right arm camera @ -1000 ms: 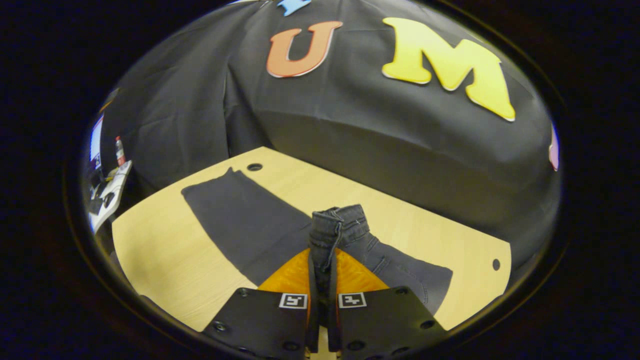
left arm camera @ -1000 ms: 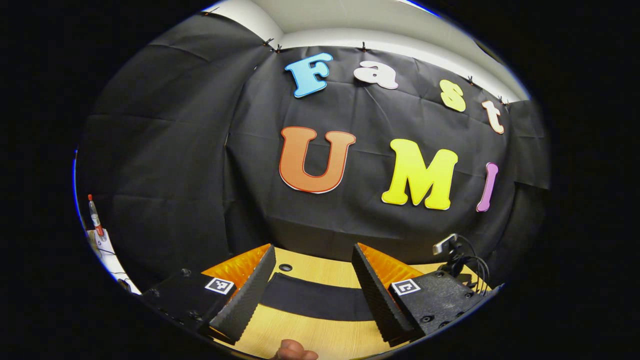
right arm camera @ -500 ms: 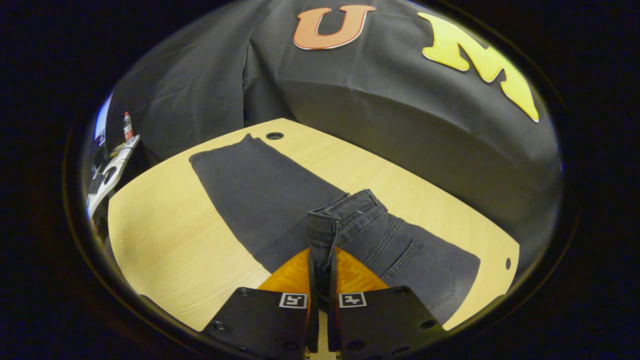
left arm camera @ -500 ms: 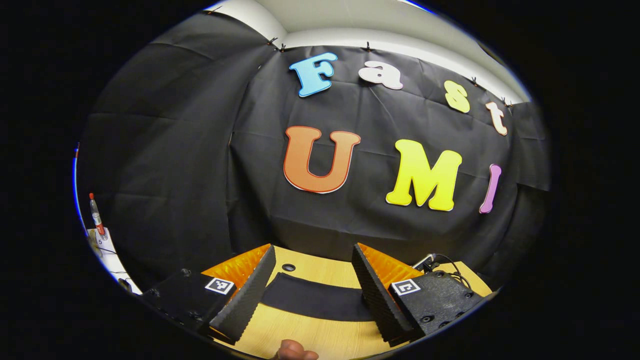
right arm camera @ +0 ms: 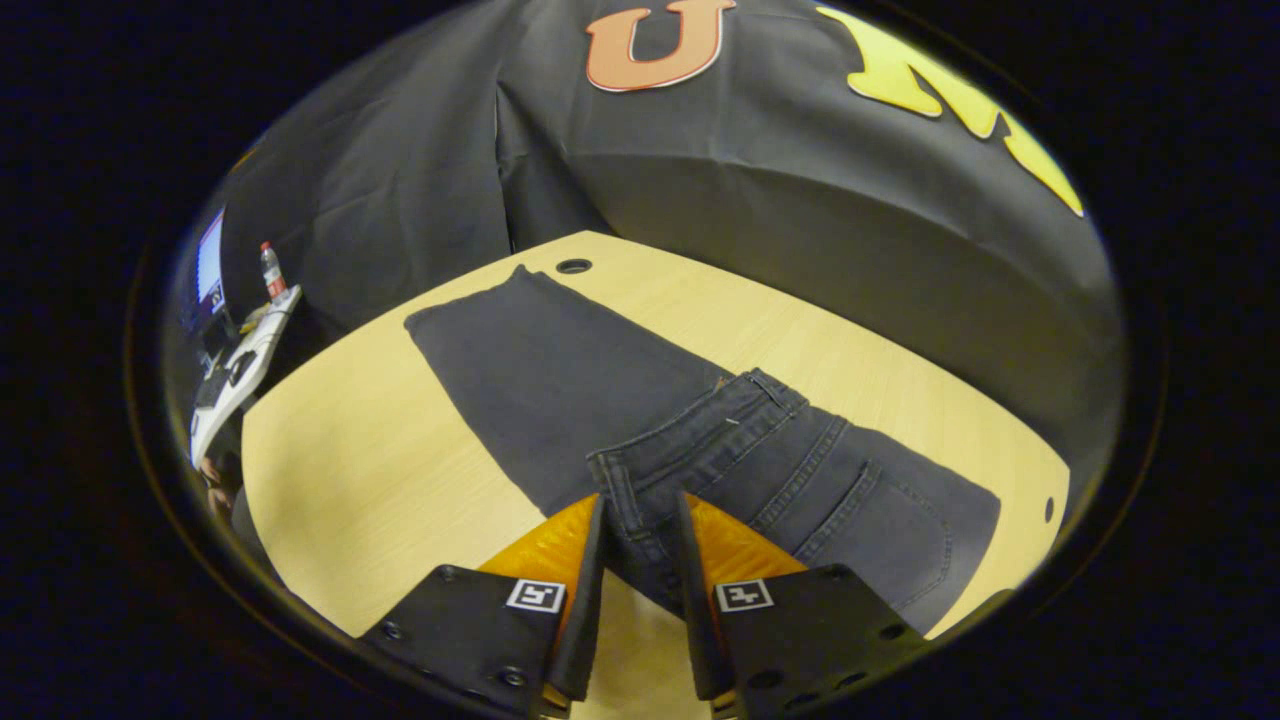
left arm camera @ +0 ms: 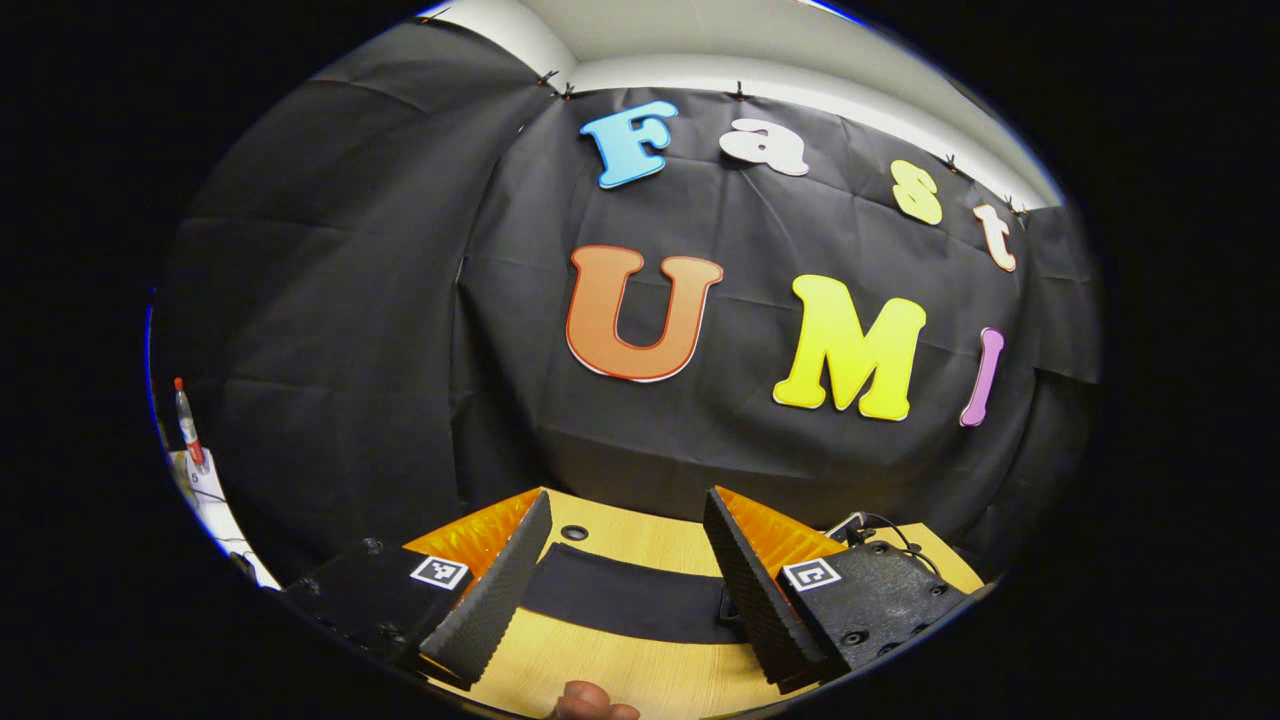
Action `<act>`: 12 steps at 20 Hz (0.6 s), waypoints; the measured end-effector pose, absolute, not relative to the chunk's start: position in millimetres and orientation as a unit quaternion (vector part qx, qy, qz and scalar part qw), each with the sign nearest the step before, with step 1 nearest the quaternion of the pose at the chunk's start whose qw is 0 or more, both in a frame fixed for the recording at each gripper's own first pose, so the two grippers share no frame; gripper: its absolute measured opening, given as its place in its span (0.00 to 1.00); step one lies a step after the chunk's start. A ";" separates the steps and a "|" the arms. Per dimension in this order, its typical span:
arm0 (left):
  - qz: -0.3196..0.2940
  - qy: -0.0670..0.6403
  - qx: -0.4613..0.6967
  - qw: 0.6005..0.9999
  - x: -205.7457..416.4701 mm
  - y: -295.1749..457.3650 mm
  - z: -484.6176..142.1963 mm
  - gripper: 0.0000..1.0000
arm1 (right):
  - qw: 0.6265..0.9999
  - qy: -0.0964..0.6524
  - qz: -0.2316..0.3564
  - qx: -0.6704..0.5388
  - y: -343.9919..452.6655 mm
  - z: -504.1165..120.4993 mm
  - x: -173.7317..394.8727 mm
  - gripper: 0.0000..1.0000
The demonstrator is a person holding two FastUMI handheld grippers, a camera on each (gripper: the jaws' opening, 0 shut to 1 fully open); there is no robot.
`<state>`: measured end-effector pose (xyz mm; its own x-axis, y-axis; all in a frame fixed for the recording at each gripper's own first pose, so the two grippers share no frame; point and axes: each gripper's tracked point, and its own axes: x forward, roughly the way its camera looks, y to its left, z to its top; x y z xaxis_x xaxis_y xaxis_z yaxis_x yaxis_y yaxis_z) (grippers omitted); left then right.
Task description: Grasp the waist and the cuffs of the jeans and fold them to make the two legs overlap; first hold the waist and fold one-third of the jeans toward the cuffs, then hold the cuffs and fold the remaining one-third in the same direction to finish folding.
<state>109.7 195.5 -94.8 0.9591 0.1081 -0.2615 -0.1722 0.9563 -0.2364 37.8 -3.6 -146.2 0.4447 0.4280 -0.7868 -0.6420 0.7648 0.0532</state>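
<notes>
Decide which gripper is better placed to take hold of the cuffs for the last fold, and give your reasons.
Left. The left gripper is open with the cuff end of the jeans just ahead. The right gripper sits at the folded waistband, far from the cuffs.

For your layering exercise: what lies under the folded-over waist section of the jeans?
The waist section lies over the jeans' legs, which rest on the wooden table. The leg fabric beneath the fold is covered.
</notes>
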 end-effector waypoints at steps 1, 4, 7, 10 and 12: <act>0.077 0.134 -0.148 0.977 108.8 199.1 -105.5 0.98 | 0.839 0.418 0.326 -0.123 -2.0 -141.9 36.3 0.43; 0.089 0.167 -0.223 0.956 108.4 206.8 -140.1 0.98 | 0.851 0.389 0.328 -0.127 -8.8 -110.8 41.6 0.72; 0.097 0.191 -0.312 0.925 109.0 210.7 -177.5 0.98 | 0.876 0.345 0.314 -0.124 -22.6 -71.8 59.4 0.91; 0.109 0.191 -0.420 0.880 112.0 218.2 -204.6 0.98 | 0.903 0.294 0.293 -0.110 -44.3 -20.7 77.4 1.00; 0.124 0.191 -0.489 0.842 111.2 226.7 -227.9 0.99 | 0.921 0.258 0.274 -0.098 -59.9 15.6 87.4 1.00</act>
<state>111.2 226.7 -227.9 0.8969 0.0219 -0.4417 -0.3943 0.4920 -0.7762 87.4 -59.9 15.6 0.7163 0.4548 -0.5292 -0.5558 0.8304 -0.0386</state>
